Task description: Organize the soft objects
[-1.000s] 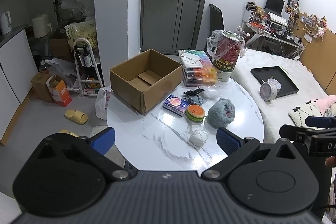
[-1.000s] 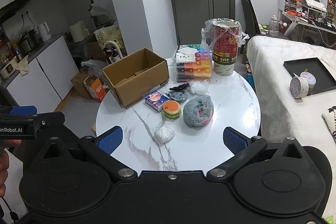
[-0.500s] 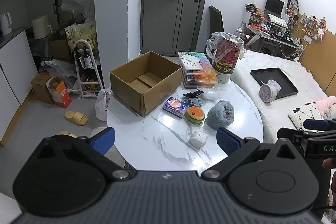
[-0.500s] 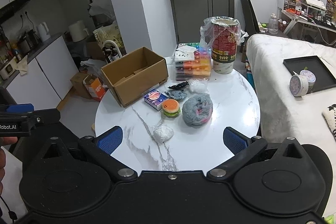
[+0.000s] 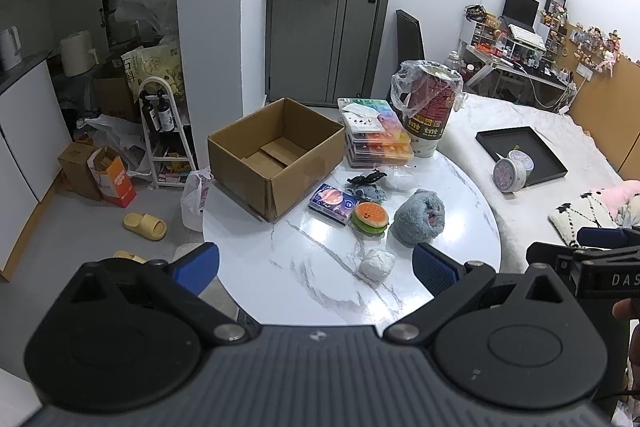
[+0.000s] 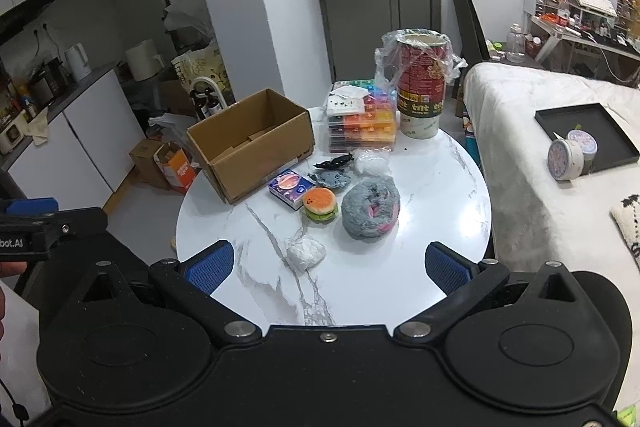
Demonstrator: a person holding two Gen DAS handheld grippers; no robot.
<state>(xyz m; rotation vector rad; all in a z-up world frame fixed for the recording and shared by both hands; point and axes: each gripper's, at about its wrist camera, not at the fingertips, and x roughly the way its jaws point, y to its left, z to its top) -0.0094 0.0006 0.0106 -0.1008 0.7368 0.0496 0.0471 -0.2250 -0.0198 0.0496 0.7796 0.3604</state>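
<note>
Both hand-held grippers hover short of the round marble surface point(image 6: 436, 187), nothing between the pads. Left hand-held gripper point(image 5: 316, 267): jaws spread wide. Right hand-held gripper point(image 6: 328, 267): likewise agape.

Soft things sit mid-surface in a loose cluster. White crumpled wad point(image 6: 306, 251) nearest, apart from the rest. Grey fluffy plush point(image 6: 371, 211), pink showing inside, just beside the burger squishy point(image 6: 319, 205). Tissue pack point(image 6: 291, 187) lies close to the open cardboard box point(image 6: 250, 143).

Judgement: all light and compressible. Plush: pinch across its bulk, expect sag. Squishy: squeeze at the bun's sides. Wad may slip or flatten.

Marble looks glossy, likely slick. Room is cluttered; bed point(image 6: 520, 131) close on the right.
</note>
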